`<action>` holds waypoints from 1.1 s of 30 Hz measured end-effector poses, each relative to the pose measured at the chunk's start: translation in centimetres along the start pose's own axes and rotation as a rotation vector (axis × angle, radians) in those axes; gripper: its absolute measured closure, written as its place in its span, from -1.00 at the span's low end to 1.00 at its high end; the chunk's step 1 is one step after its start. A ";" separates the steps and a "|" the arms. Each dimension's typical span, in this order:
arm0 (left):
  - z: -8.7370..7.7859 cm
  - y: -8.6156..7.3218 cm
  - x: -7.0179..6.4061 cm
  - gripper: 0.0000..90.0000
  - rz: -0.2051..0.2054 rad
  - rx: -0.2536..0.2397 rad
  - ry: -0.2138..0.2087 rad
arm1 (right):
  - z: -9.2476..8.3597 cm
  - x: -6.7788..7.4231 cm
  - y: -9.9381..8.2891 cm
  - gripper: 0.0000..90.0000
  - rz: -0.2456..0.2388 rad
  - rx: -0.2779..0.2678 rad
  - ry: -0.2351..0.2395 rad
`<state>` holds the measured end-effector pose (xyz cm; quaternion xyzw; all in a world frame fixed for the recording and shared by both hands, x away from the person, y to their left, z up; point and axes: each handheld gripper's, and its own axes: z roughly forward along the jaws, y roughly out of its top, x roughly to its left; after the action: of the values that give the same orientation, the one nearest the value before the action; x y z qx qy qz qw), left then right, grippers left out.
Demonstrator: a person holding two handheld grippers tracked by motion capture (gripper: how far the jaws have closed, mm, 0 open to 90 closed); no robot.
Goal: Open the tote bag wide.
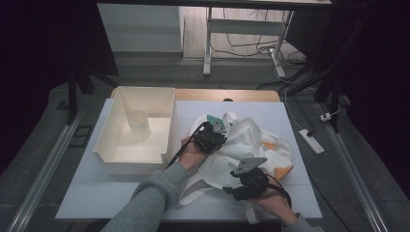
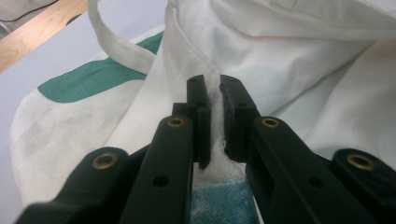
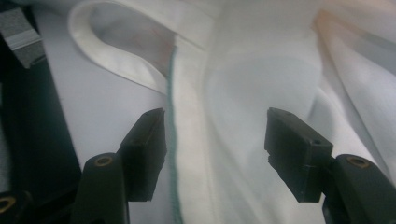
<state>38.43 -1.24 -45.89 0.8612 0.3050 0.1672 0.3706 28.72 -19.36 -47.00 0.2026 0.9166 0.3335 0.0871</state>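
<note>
White board covers the table (image 1: pixel 96 193), whose wooden edge shows at the far side, and the room around it is dark, with grey floor, desk legs and loose cables at the top of the frame.

At the left of the high view stands a cream plastic bin (image 1: pixel 109 140), open at the top, with a small white cup (image 1: pixel 138 124) upright inside it. Nothing else lies in the bin.

Right of the bin, at the centre of the frame, lies a crumpled white cloth bag (image 1: pixel 251 140) with a green patch at its far side and an orange patch at its right side. It rests on the board, just beside the bin but not touching it as far as I can tell.

The left gripper (image 2: pixel 212 100) is clamped on a raised fold of the bag; in the left gripper view the cloth is pinched between the two pads. One bag handle (image 2: pixel 116 44) curves away at the upper left.

The right gripper (image 3: pixel 215 133) hovers near the front edge of the bag with its jaws apart, and the pads do not press the cloth. A seam with green stitching (image 3: pixel 173 140) runs just beside its left pad.

What could go wrong, in my judgement: the left grip holds only a thin fold, so a quick pull may let it slip out. The right jaws may close on several layers, or on the handle instead of the seam, and then the bag would twist instead of opening flat.
</note>
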 end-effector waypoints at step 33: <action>-0.4 -1.1 2.7 0.88 -0.105 -0.010 0.065 | 0.5 2.5 -1.9 0.90 -0.091 0.055 0.011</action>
<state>39.85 1.31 -46.28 0.8362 0.3608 0.1768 0.3733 25.96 -19.36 -48.66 0.1614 0.9342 0.3048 0.0914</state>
